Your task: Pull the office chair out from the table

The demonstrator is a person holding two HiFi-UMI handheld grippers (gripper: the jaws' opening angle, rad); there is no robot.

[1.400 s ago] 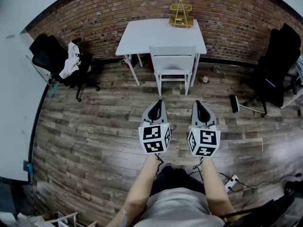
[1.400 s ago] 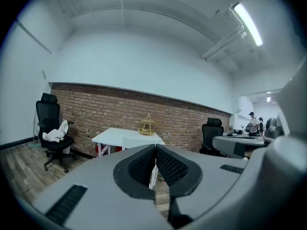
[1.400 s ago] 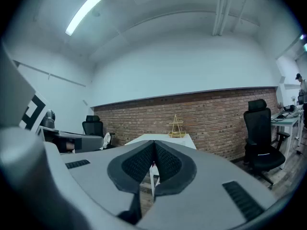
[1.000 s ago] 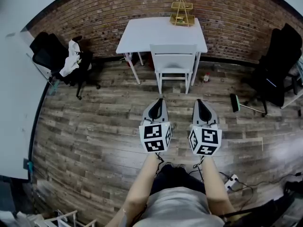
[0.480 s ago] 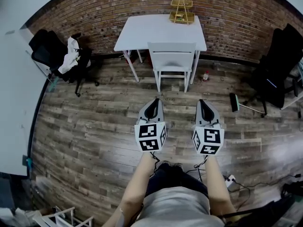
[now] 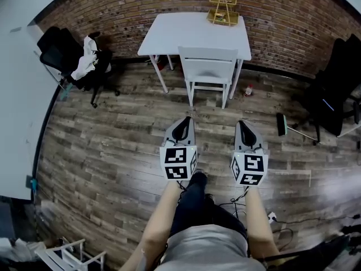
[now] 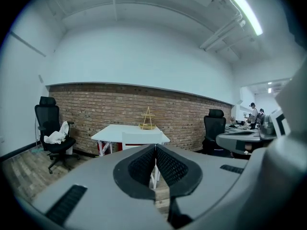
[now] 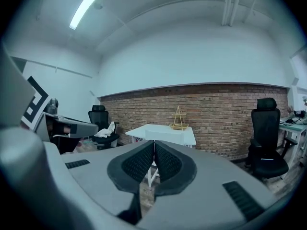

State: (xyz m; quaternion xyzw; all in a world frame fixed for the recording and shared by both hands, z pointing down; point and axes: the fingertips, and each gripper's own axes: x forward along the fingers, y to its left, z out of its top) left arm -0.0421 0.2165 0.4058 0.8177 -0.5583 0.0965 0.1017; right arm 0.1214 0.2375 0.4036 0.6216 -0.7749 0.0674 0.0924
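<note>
A white chair (image 6: 207,72) stands tucked against the front of a white table (image 6: 186,35) by the brick wall. My left gripper (image 6: 184,119) and right gripper (image 6: 243,123) hover side by side over the wooden floor, well short of the chair and pointing toward it. Both are shut with nothing between the jaws. In the left gripper view the shut left gripper (image 7: 155,146) sits in front of the chair's backrest (image 7: 136,139). From the right gripper view, the shut right gripper (image 8: 154,142) lies below the table (image 8: 160,131).
A gold wire rack (image 6: 223,10) sits on the table. A black office chair (image 6: 70,61) draped with white cloth stands at the left, another black office chair (image 6: 338,78) at the right. A small bottle (image 6: 248,90) and a broom (image 6: 280,124) lie on the floor right of the white chair.
Both grippers have drifted slightly apart and a little lower. The person has stepped forward, one foot now showing between the arms, and the table and chair look slightly nearer.
</note>
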